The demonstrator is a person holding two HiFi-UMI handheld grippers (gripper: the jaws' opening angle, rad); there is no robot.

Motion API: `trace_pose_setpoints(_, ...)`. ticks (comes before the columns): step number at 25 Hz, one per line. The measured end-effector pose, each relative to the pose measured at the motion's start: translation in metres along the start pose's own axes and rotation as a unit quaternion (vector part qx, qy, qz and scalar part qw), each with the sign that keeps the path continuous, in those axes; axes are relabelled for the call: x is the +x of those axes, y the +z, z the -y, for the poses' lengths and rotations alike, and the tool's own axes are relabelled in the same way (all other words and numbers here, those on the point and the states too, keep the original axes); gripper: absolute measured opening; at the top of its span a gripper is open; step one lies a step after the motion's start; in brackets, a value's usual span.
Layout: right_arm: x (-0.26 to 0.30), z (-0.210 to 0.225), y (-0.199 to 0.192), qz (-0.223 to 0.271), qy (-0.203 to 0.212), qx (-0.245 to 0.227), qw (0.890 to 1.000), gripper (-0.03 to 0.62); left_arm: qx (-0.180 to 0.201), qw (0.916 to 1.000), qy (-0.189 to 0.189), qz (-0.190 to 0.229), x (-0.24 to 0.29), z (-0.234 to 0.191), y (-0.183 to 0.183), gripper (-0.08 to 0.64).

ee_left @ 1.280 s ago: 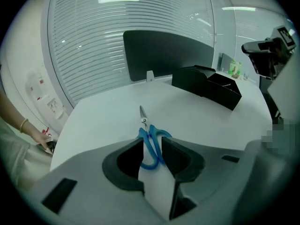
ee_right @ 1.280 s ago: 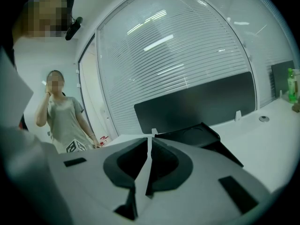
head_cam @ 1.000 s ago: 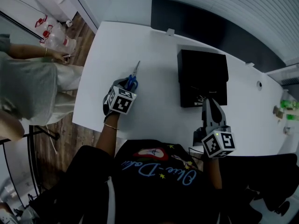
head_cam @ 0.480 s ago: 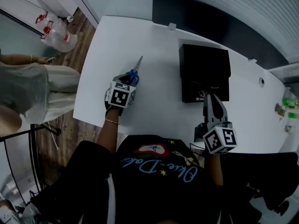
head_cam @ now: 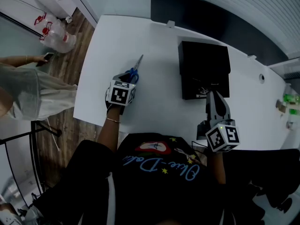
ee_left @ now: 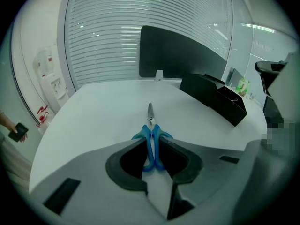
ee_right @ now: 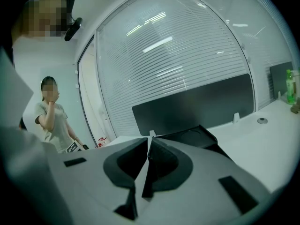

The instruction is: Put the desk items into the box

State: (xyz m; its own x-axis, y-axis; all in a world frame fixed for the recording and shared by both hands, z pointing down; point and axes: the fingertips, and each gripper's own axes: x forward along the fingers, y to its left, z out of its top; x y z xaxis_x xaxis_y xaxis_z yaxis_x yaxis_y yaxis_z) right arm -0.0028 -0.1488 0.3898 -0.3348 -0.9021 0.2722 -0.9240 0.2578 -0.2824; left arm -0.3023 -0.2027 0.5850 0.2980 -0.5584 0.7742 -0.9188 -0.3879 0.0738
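Blue-handled scissors [head_cam: 135,71] [ee_left: 151,135] lie flat on the white desk [head_cam: 154,46], blades pointing away from me. My left gripper [head_cam: 128,80] [ee_left: 150,143] points down over their handles. Its jaws have just been closing, with the handle loops between them and partly hidden under the fingers. I cannot make out a firm press. The black box [head_cam: 204,64] [ee_left: 215,95] [ee_right: 187,135] stands open at the desk's far right. My right gripper [head_cam: 212,95] [ee_right: 149,139] hovers at the box's near edge, shut with nothing in it.
A black divider panel [head_cam: 211,22] runs along the desk's far edge. A person [head_cam: 28,88] [ee_right: 51,121] stands on the floor left of the desk, holding a phone. A green bottle [head_cam: 290,102] stands at the far right. A small grommet [head_cam: 261,78] sits right of the box.
The left gripper has rolled a little over the scissors' handles without shifting. The person at the left has moved and turned. The right gripper has stayed put.
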Motion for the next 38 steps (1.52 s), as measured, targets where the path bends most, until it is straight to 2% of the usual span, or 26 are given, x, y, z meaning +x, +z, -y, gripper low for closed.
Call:
trace_pose_setpoints(19,-0.011,0.009,0.001,0.012,-0.002,0.005,1.000,0.035,0.018,0.9992,0.014,0.034,-0.028,0.012,0.017,0.089)
trace_pose_setpoints(25,-0.020,0.015,0.003,0.018,-0.002,0.008,1.000,0.035,0.037,0.9980,0.017,0.048,-0.045,0.027,0.031,0.089)
trace_pose_setpoints(31,-0.030,0.023,0.005,0.022,-0.001,0.008,1.000,0.035,0.057,0.9952,0.001,0.080,-0.064,0.051,0.053,0.089)
trace_pose_setpoints(38,-0.043,0.032,0.007,0.026,0.004,-0.001,1.000,0.035,0.070,0.9937,0.000,0.088,-0.074,0.071,0.058,0.089)
